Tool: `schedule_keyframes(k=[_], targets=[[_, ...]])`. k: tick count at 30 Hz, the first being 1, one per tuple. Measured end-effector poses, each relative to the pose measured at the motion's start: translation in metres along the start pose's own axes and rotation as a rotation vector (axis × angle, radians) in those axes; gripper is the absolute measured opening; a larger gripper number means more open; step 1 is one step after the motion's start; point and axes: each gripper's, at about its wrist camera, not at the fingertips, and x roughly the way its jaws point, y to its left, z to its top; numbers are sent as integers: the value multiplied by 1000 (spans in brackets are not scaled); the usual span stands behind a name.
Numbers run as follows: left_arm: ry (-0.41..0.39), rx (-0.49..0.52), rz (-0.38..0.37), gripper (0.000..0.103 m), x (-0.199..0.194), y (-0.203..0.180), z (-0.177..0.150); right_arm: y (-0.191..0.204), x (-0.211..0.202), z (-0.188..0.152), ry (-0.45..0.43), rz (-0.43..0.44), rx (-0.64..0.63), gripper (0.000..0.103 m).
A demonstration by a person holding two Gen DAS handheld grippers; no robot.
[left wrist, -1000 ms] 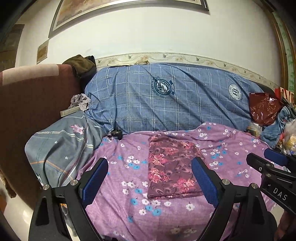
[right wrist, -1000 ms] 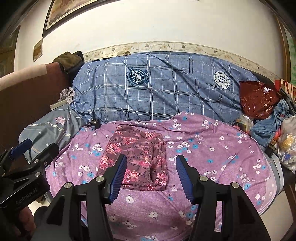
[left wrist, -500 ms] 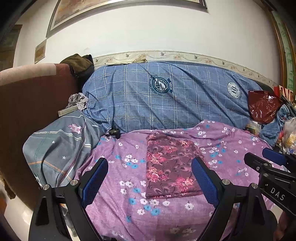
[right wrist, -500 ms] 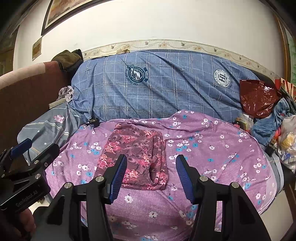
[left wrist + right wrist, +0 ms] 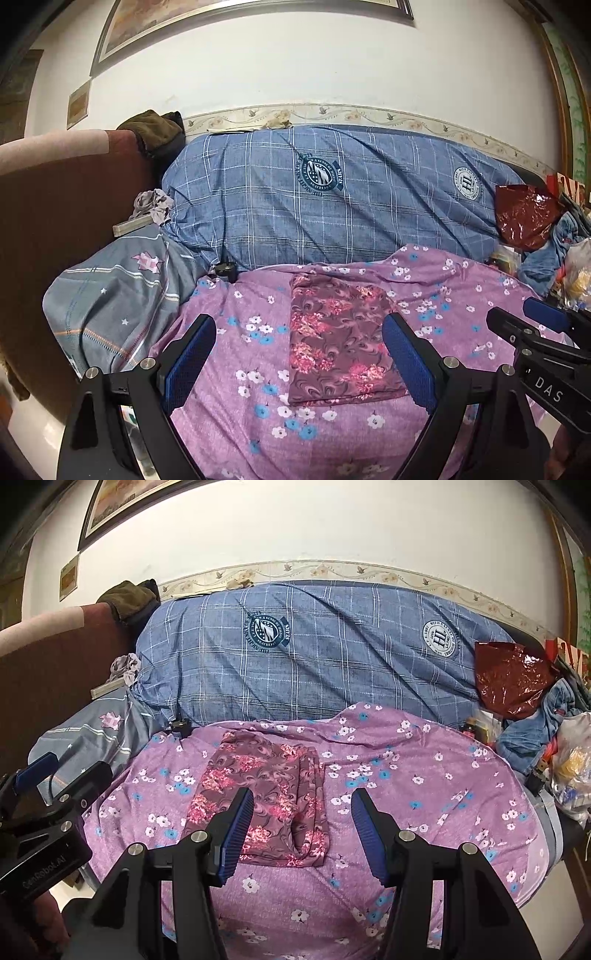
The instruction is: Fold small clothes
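A maroon floral garment [image 5: 340,339] lies folded into a long rectangle on the purple flowered bedspread [image 5: 229,424]. It also shows in the right wrist view [image 5: 266,801], with its folded edges stacked along its right side. My left gripper [image 5: 299,362] is open and empty, held back from the garment's near end. My right gripper [image 5: 301,830] is open and empty, held above the garment's near right corner. Neither touches the cloth.
A large blue plaid bolster [image 5: 332,199] lies behind the bedspread [image 5: 424,812]. A grey pillow [image 5: 114,299] is at the left beside a brown headboard [image 5: 55,221]. A red foil bag [image 5: 524,214], clothes and plastic bags [image 5: 569,771] are piled at the right.
Both grippers have drawn back slightly and tilted up a little; the garment lies still and appears a bit farther away. Jaws stay open.
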Motion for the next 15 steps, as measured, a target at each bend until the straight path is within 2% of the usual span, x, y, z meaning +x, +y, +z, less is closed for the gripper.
schedule_keyframes(k=[15], targets=[[-6,0,5,92,19,-10,14,-2,19,15,6,-1,-4,57]])
